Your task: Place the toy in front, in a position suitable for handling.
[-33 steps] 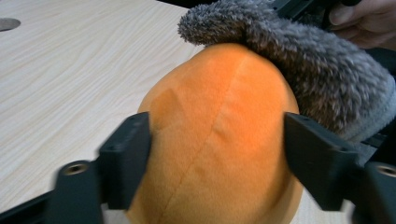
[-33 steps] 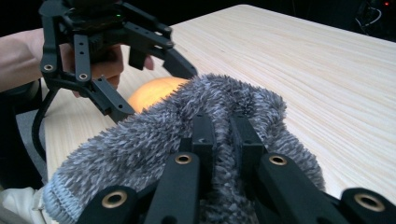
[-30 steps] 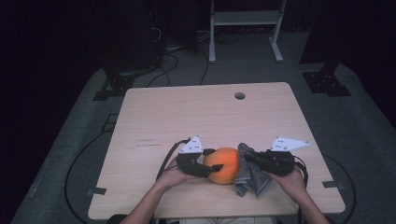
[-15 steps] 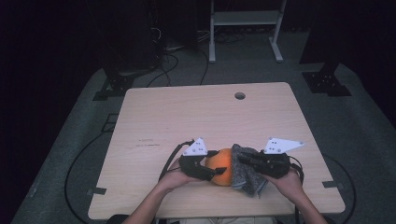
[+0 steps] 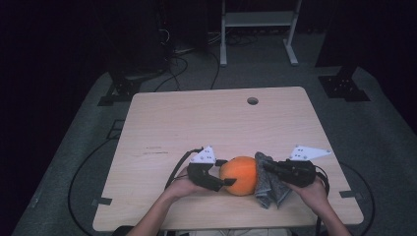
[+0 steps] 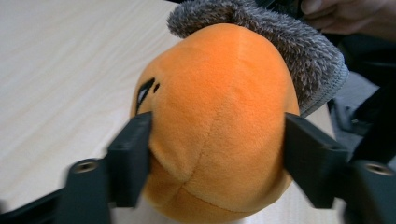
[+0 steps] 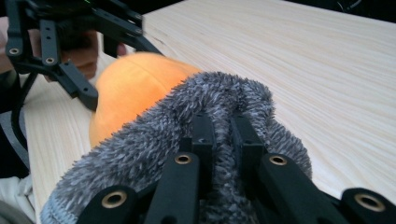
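Note:
A round orange plush toy (image 5: 239,174) with a stitched black eye lies near the table's front edge. My left gripper (image 5: 223,172) holds it from the left. In the left gripper view both jaws press into the plush's (image 6: 219,121) sides. They have just been closing, with the plush between them. My right gripper (image 5: 268,167) is shut on a fuzzy grey cloth (image 5: 268,184). The cloth (image 7: 187,121) is bunched around the right gripper (image 7: 219,123) and drapes against the plush's (image 7: 130,88) right side. The grey cloth (image 6: 280,42) caps the far end of the toy.
The light wooden table (image 5: 221,123) has a small round hole (image 5: 252,101) near its far edge. Dark floor with cables and a white metal stand (image 5: 255,19) lie beyond the table. The person's forearms enter from the bottom edge.
The right gripper with the cloth slid a little left against the plush, then back right. The left gripper and the plush stayed in place.

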The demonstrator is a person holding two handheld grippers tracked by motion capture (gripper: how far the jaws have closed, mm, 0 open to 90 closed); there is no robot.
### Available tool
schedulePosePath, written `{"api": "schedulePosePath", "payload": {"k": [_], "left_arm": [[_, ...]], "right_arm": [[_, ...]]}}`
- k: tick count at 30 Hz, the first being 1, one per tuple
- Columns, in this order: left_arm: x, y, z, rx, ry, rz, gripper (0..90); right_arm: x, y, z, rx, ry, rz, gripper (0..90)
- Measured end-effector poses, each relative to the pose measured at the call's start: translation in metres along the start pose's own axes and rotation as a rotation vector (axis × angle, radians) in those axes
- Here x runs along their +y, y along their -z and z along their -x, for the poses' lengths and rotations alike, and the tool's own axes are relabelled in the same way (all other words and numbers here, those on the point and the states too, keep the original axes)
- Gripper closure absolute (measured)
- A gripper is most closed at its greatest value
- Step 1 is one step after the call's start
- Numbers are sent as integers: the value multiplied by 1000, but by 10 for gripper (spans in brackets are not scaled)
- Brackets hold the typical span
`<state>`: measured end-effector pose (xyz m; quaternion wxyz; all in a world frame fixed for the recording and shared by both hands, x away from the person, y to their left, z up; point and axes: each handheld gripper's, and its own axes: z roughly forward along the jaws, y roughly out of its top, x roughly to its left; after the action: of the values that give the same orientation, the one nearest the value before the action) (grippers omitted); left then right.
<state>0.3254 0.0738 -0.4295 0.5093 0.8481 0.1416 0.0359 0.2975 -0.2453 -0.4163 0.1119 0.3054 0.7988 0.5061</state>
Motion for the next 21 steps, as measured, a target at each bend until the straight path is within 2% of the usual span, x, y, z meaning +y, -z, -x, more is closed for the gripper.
{"api": "schedulePosePath", "payload": {"k": [3,5,7,9,12,13,14,15,17,21], "left_arm": [[5,3,3,25,10,26,391],[10,3,7,58,-10,26,404],[14,3,11,79,-24,22,410],[17,3,16,88,-51,15,412],[20,2,22,103,-86,8,412],[19,3,24,120,-117,-4,412],[19,3,24,127,-131,-12,412],[19,3,24,127,-131,-12,412],[14,7,18,132,-128,-15,416],[12,9,14,109,-123,-17,414]], "right_arm": [[5,9,-2,26,-17,37,818],[14,15,-7,68,-17,82,819],[28,17,-19,111,9,116,820],[40,13,-29,134,41,125,819],[48,-2,-36,147,79,93,819],[48,-9,-38,139,91,71,819],[47,-17,-38,126,105,48,819],[47,-17,-38,126,105,48,819],[39,-25,-32,127,90,36,818],[30,-20,-17,101,40,29,816]]}}
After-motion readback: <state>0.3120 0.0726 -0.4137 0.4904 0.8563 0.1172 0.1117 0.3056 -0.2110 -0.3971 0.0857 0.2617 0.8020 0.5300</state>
